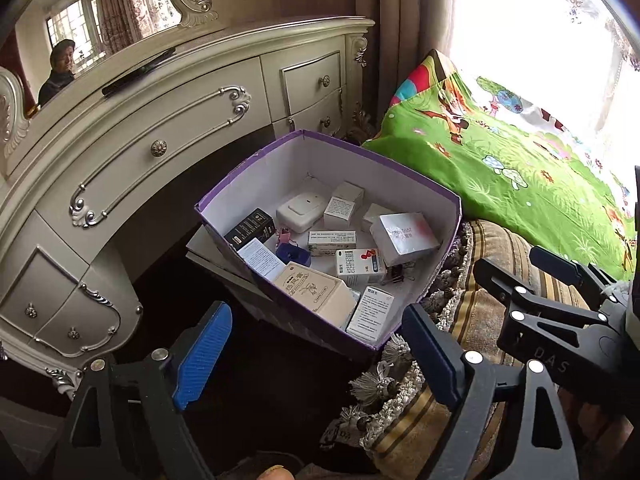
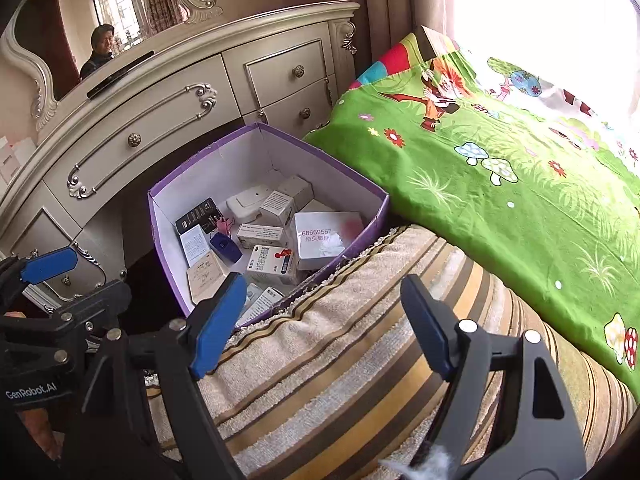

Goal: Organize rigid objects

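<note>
Left gripper jaws spread wide, nothing between, hovering near purple box front wall. Right gripper jaws also spread, empty, above striped cushion beside box. Box sits between dresser and green quilt, holding small cartons: silver box, white case, blue item.
</note>
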Action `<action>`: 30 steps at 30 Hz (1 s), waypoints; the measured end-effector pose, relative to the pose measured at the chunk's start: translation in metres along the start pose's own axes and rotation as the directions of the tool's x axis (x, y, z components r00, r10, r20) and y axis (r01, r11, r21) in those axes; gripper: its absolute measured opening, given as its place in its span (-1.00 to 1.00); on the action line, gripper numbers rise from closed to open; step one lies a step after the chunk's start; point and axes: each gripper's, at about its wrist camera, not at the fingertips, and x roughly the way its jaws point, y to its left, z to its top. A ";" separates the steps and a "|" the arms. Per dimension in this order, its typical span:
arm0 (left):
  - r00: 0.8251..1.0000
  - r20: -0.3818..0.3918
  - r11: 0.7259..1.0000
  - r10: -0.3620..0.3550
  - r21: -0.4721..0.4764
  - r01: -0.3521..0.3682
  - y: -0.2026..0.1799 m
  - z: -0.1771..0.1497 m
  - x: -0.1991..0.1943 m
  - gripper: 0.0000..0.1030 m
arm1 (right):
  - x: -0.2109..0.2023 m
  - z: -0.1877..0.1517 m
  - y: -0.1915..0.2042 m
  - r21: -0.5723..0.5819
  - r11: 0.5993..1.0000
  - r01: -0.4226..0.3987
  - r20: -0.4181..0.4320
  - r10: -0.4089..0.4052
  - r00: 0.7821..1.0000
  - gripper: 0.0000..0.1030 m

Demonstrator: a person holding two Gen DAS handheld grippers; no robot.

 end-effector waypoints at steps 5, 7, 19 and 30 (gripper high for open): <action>0.998 0.053 1.000 0.021 0.003 -0.021 0.006 0.006 0.003 0.72 | 0.007 -0.006 -0.001 0.005 1.000 -0.028 -0.014 0.028 1.000 0.63; 0.997 0.070 0.999 0.045 0.002 -0.046 0.008 0.008 0.005 0.72 | 0.009 -0.006 -0.001 0.005 0.999 -0.036 -0.015 0.036 0.999 0.63; 1.000 0.002 0.999 0.024 -0.021 -0.024 0.009 0.000 0.024 0.72 | 0.013 -0.010 0.003 -0.023 1.000 -0.021 -0.025 0.020 0.999 0.64; 1.000 -0.009 0.999 0.025 -0.034 -0.026 0.014 0.001 0.028 0.72 | 0.012 -0.011 0.004 -0.032 0.999 -0.020 -0.022 0.020 1.000 0.69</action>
